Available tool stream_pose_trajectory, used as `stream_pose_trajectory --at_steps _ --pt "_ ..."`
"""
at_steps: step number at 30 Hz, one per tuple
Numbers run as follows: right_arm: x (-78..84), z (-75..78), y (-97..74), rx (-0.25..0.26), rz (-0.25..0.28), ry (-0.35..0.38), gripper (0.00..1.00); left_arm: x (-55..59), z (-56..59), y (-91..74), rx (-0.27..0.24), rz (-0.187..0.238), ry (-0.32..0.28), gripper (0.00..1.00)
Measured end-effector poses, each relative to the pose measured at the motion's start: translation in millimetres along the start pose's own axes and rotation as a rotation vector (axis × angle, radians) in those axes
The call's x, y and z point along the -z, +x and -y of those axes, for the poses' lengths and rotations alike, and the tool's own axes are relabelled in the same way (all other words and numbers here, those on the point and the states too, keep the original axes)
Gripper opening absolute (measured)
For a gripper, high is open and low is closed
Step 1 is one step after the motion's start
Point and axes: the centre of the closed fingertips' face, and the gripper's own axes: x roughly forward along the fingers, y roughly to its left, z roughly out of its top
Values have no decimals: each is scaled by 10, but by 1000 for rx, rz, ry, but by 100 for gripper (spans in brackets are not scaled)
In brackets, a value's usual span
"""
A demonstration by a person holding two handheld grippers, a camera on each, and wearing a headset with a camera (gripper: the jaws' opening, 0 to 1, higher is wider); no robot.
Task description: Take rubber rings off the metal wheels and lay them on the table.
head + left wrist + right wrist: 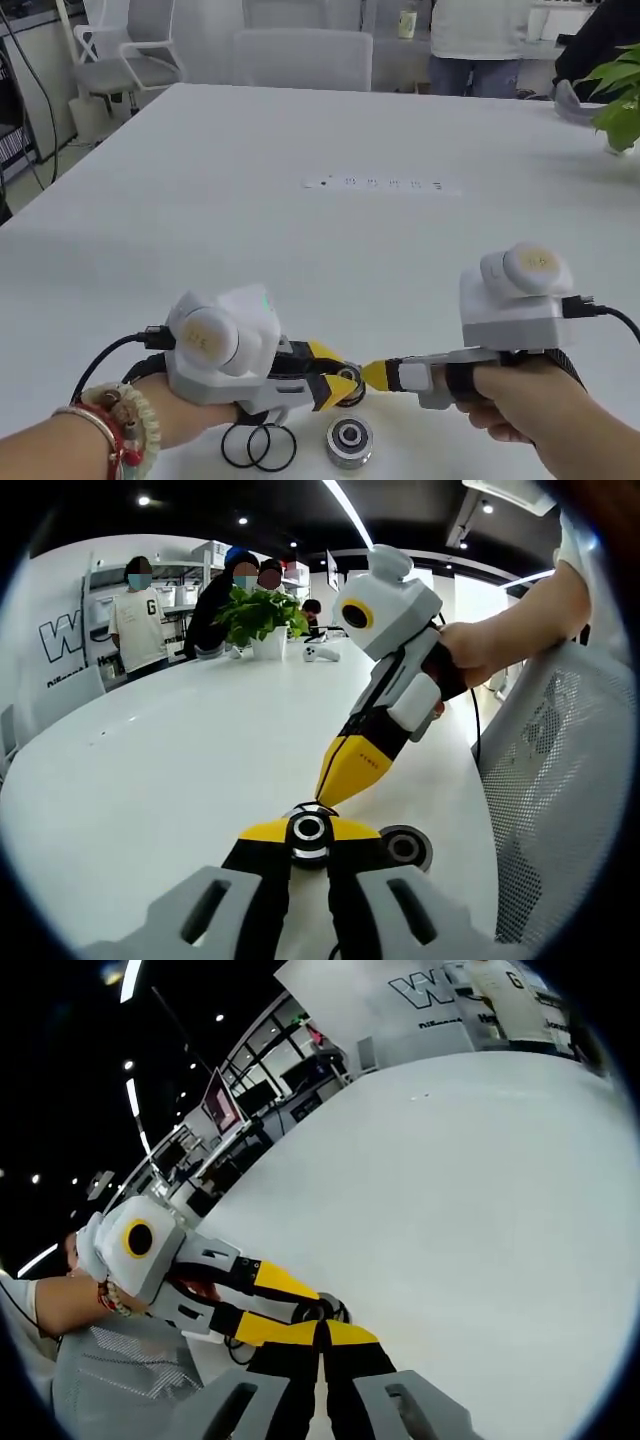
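My left gripper point(343, 386) is shut on a small metal wheel point(309, 832) with a black rubber ring round its rim, held just above the table. My right gripper point(369, 375) comes in from the right, jaws together, its yellow tips pinching the ring at the wheel's edge point(328, 1310). In the left gripper view the right gripper point(322, 798) meets the top of the wheel. A second metal wheel point(348, 442) lies flat on the table near the front edge, also in the left gripper view point(405, 847). Two loose rubber rings point(258, 445) lie overlapping to its left.
The white table point(330, 230) stretches far ahead, with a row of small marks point(380, 183) at mid table. A potted plant point(622, 95) stands at the far right edge. Chairs and people are beyond the far side.
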Motion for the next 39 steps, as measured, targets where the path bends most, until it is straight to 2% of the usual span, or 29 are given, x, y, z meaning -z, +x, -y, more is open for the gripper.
stream_pose_trajectory --at_steps 26,30,32,39 --pt "-60 -103 6 -40 19 -2 0 4 -18 16 -1 1 3 8" --pt "-56 -52 3 -30 24 -10 0 4 -19 18 -5 0 5 8" --pt "-50 3 -16 -19 26 13 0 6 -18 18 -2 -3 7 8" --pt "-44 27 -27 -9 27 9 0 10 -13 -4 13 -39 23 7"
